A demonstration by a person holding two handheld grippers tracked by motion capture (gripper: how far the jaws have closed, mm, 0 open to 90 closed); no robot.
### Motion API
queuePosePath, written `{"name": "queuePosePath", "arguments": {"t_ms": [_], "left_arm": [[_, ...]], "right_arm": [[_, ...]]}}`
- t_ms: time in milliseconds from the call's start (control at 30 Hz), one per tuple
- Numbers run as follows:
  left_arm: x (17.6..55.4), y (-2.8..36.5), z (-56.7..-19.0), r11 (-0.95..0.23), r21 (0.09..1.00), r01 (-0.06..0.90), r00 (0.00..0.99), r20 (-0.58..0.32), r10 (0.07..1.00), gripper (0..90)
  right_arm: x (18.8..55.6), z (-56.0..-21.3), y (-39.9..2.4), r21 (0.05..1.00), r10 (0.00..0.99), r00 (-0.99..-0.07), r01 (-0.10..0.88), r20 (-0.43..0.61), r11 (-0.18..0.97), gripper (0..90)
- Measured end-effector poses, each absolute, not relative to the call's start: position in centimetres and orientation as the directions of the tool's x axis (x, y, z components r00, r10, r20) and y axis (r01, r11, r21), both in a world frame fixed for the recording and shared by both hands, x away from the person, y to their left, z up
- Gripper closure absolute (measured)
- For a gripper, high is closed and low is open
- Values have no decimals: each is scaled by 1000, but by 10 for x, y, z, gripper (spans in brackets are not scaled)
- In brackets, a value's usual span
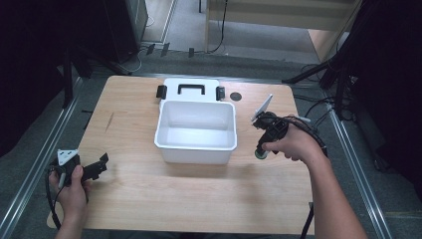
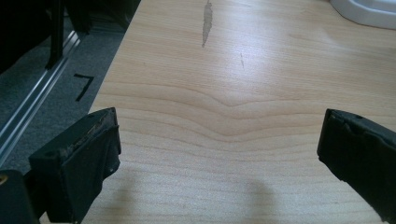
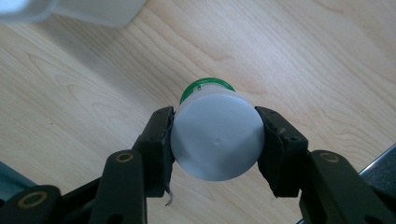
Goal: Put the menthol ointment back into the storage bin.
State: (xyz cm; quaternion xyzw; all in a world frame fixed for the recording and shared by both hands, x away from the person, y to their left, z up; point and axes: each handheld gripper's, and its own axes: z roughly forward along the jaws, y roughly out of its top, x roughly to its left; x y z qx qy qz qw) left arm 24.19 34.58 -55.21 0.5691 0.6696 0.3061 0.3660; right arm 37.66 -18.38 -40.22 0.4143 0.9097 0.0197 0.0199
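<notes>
A small green bottle with a white cap (image 3: 215, 144) is clamped at the cap between the jaws of my right gripper (image 3: 215, 119), which is shut on it. In the high view the bottle (image 1: 260, 154) hangs under the right gripper (image 1: 263, 145), just right of a white plastic bin (image 1: 195, 146) at the table's middle; the bin looks empty. My left gripper (image 1: 103, 163) rests near the front left corner of the table. Its jaws stand wide apart over bare wood in the left gripper view (image 2: 224, 140).
A white lid with a black handle (image 1: 191, 89) lies behind the bin, with black clips at both ends. A small black disc (image 1: 235, 96) sits to the right of the lid. A dark scratch (image 2: 207, 21) marks the wooden table (image 1: 199, 199). Metal rails run along both sides.
</notes>
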Motion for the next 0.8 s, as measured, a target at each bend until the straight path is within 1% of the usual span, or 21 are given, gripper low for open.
{"name": "queuePosePath", "arguments": {"t_ms": [267,800], "left_arm": [[242,347,-552,170,825,538,-84,-148,985,2],[242,347,-552,163,825,541,-82,-142,987,2]], "right_arm": [[391,-381,-172,58,744,-668,742,-15,668,516],[405,-350,-151,67,716,-697,714,-32,697,516]]}}
